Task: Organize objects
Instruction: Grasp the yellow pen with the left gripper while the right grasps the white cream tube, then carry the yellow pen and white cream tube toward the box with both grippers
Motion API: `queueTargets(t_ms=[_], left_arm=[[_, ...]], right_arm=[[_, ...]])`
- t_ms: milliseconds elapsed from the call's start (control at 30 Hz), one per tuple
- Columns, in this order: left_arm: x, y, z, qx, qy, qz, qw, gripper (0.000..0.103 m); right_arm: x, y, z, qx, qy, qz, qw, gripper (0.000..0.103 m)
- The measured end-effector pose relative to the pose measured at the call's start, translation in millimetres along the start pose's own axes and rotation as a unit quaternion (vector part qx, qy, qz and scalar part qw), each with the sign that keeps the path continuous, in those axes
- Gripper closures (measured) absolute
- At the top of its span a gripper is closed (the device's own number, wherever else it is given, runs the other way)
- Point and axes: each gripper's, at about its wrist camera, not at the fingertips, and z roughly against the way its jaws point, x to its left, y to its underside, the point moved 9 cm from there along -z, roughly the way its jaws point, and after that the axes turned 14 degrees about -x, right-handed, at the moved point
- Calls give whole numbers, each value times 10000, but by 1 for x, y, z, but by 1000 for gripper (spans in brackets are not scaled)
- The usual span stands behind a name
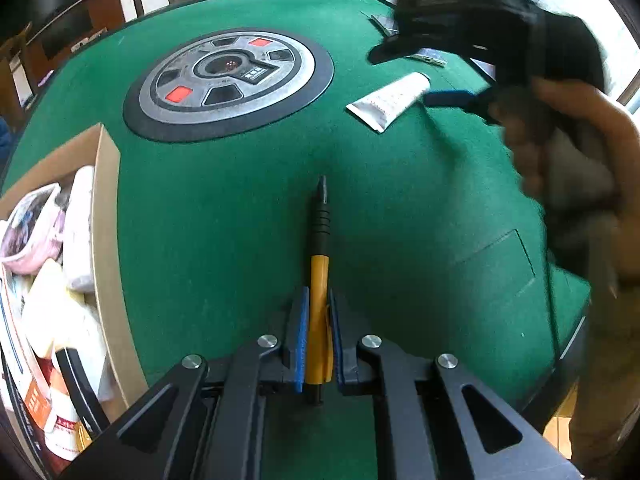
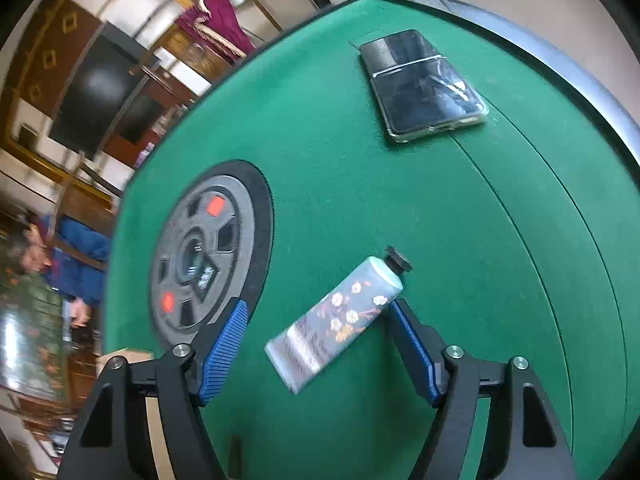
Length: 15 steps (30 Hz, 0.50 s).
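1. Left gripper point(image 1: 319, 334): jaws clamped on yellow pen point(image 1: 319, 280), which lay on the green table point(image 1: 240, 220); pickup step in hand.
2. Right gripper point(image 2: 316, 344): jaws wide, straddling floral tube point(image 2: 338, 320), pads not yet pressing.
3. Cardboard box point(image 1: 105, 220): left of pen, partly filled; likely destination.
4. Next: lift pen, carry boxward; right jaws must close on the tube.

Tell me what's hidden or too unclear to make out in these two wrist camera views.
- Cardboard box, left wrist view: cut off by the frame edge; contents only partly visible.
- Pen, left wrist view: rear end hidden between the left gripper pads.
- Tube, right wrist view: label blurred, unreadable.
- Phone, right wrist view: screen glare-covered.
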Motion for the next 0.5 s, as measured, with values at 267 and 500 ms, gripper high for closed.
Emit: queueTargets(t_ms=[267,500], left_arm=[[3,0,-1,-41,307,262,9992,92],[4,-5,-5,-28,318,256,9992,92]], right_arm=[[43,11,-29,158,877,2440,9657,51],[37,34,-3,56,500,2769,9596,73]])
